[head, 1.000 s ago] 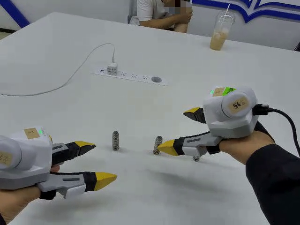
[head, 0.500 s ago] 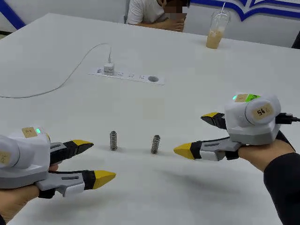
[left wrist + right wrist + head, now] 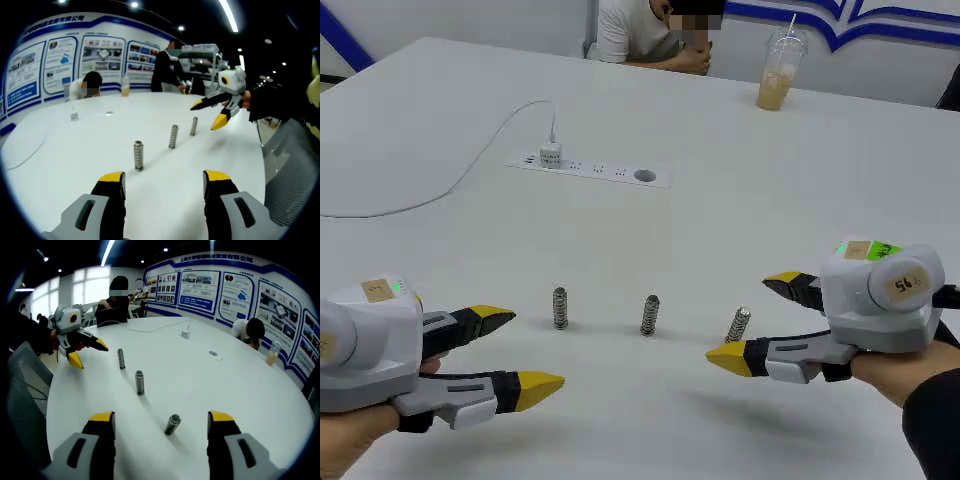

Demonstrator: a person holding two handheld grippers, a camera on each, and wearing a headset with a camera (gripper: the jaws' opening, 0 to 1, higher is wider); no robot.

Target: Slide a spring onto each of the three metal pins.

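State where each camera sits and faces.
Left gripper view: on the left gripper, facing along the spring row toward the right gripper; own jaws show.
Right gripper view: the reverse, facing the left gripper; own jaws show.
Head view: on the head, looking down at the spring row; both grippers and a sleeve show.
All share the spring row.

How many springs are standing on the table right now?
3, in a row on the white table: the left spring nearest the left tool, the middle spring, and the tilted right spring by the right tool. None seems hidden.
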